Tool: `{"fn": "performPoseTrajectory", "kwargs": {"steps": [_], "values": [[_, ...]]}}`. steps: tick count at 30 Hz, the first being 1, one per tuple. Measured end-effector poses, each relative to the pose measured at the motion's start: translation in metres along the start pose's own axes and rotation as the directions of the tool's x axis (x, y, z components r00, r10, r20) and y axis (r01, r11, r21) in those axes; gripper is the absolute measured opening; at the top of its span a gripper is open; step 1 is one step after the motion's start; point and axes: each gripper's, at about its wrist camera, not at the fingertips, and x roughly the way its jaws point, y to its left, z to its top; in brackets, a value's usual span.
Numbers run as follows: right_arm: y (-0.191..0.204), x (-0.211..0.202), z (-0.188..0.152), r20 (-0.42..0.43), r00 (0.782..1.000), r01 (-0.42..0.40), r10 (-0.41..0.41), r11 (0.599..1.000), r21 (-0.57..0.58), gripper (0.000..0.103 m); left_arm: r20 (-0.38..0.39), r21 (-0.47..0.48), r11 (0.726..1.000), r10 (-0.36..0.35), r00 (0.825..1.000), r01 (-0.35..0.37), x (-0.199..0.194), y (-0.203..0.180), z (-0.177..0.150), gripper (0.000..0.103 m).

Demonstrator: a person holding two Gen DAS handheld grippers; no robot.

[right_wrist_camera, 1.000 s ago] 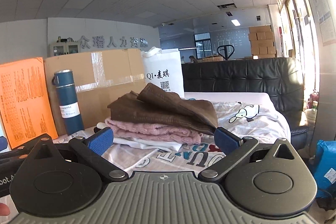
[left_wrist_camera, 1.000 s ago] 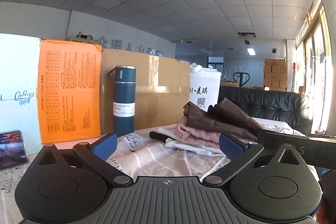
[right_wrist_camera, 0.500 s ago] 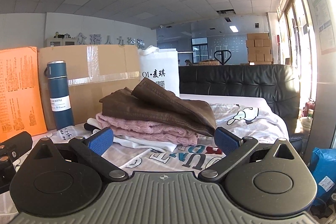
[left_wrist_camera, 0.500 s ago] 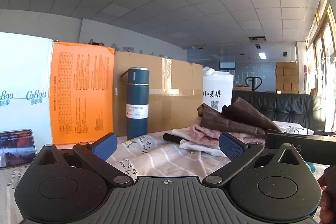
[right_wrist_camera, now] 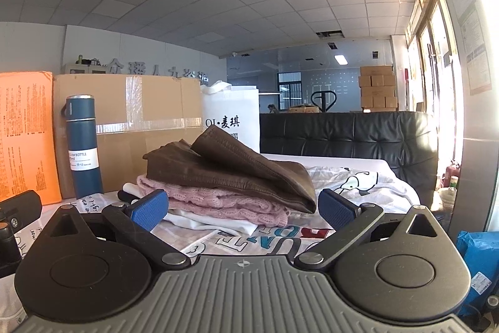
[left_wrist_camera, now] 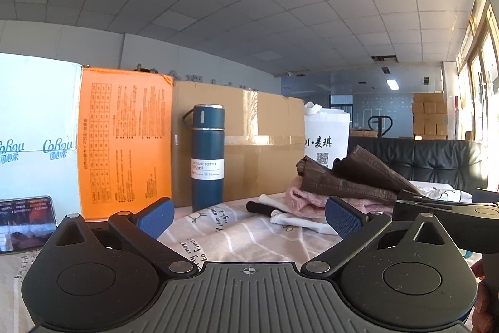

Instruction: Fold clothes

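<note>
Approach step, nothing gripped yet. Left claw [left_wrist_camera: 248, 213] is spread wide, blue pads apart, nothing between them; it sits low over the printed cloth [left_wrist_camera: 224, 236] covering the worktop. Right claw [right_wrist_camera: 240, 206] is also spread wide and empty, aimed straight at the clothes pile [right_wrist_camera: 230, 183].

The pile lies on the worktop just ahead of the right claw: brown garment [right_wrist_camera: 237, 167] on top, loosely doubled with one flap riding up, pink knit [right_wrist_camera: 224, 202] under it, white garment [right_wrist_camera: 212, 220] at the bottom, edge sticking out toward the camera. In the left view the same pile sits to the right of centre, near but not touching the left claw.

Behind the pile stand a blue vacuum bottle [left_wrist_camera: 208, 158], a cardboard box [left_wrist_camera: 249, 142], an orange box [left_wrist_camera: 124, 139] and a white bag [right_wrist_camera: 232, 117]. A phone [left_wrist_camera: 26, 222] leans at far left.

Judgement: folding has not started on any piece; this is pick-selection. The next move likely calls for the right claw to go in and pinch the brown garment's near edge, lifting only that layer. The left claw would need to swing right for a second corner. Risk: snagging the pink knit along with it.
</note>
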Motion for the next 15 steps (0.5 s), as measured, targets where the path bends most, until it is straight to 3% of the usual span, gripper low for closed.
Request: {"fn": "performPoseTrajectory", "kwargs": {"steps": [6,15], "values": [[0.009,-0.003,-0.001,0.035,0.999,0.010,-0.008,0.999,-0.050,0.103,0.018,0.025,0.999,0.033,0.999,-0.033,-0.001,-0.002,0.000,0.103],[0.006,0.007,-0.002,-0.013,0.999,-0.040,0.040,0.999,-0.035,0.103,0.010,0.051,0.998,0.026,1.000,-0.026,0.000,-0.006,0.000,0.103]]}}
